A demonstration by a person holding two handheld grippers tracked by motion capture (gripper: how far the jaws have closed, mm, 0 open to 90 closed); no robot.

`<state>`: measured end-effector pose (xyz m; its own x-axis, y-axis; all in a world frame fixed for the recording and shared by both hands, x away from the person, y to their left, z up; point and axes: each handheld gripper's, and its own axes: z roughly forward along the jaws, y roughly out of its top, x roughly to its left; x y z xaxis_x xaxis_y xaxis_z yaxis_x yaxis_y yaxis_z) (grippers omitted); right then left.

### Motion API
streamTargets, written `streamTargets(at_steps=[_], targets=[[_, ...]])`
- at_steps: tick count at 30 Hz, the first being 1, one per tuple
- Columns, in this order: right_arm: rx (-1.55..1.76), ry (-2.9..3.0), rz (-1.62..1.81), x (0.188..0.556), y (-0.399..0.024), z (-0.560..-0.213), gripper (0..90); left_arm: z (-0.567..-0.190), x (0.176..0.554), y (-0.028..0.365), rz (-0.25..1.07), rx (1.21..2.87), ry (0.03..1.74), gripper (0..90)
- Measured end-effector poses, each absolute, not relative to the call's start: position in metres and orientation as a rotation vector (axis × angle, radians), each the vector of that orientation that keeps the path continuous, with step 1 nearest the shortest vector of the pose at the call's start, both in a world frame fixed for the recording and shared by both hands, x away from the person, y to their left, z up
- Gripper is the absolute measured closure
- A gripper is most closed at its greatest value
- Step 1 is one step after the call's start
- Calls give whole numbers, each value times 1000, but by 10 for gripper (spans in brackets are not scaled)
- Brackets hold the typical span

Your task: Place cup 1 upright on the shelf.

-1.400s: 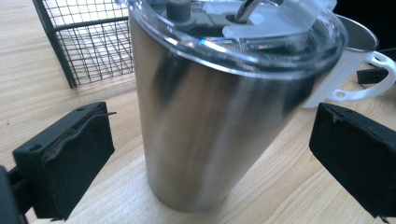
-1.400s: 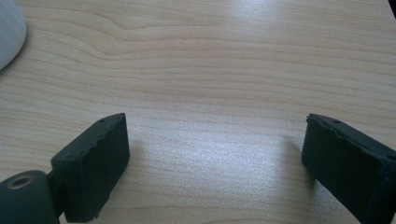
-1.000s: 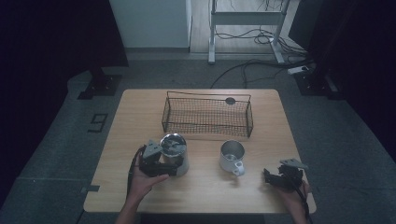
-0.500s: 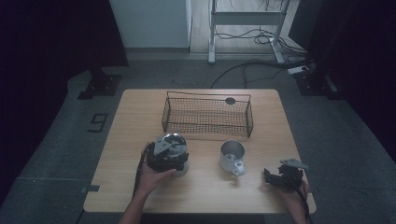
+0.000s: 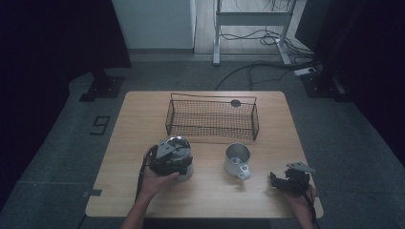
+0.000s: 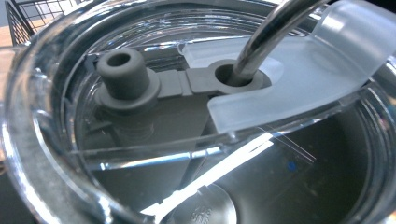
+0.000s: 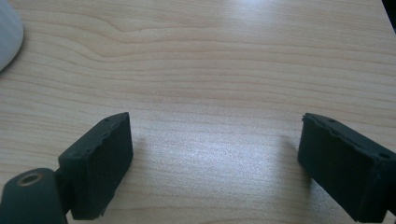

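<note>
The pale wooden counter (image 7: 224,60) looked smooth with a soft sheen. The glossy clear plastic lid (image 6: 56,154) carried a matt grey rubber stopper (image 6: 123,74), a frosted plastic flap (image 6: 299,79) and a polished metal straw (image 6: 271,32). The black wire basket (image 5: 212,117) looked matt; the steel mug (image 5: 237,158) shone dully.

Tumbler (image 5: 184,168) — the left gripper (image 5: 168,155) is covering most of it in the high view; its rim is running off every edge of the left gripper view, where a metal straw (image 6: 266,35) is exiting at the top. That gripper's own jaws are hiding from sight — grip undeterminable. Small dark object (image 5: 235,102) behind the wire basket (image 5: 212,119): too small to identify.
</note>
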<state>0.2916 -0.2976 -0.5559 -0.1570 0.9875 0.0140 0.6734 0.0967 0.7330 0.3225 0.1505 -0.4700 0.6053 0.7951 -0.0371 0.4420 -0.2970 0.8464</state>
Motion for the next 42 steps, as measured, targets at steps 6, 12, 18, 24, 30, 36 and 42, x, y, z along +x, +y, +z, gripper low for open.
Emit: streamTargets(at_steps=[6,12,18,24,30,36,42], targets=[[1622,1887,839,291,-298,-556,105,-463,320,152,507,1928,977,41],[1622,1887,839,291,-298,-556,107,-450,316,152,518,1919,961,42],[1622,1885,841,291,-298,-556,110,-438,316,154,530,1911,950,41],[1622,1884,842,291,-298,-556,113,-429,317,156,524,1884,946,42],[1622,1882,841,291,-298,-556,121,-425,321,155,537,1893,948,42],[1624,1880,842,291,-298,-556,125,-421,326,153,522,1881,939,42],[1624,1880,843,291,-298,-556,126,-413,330,151,533,1883,938,41]])
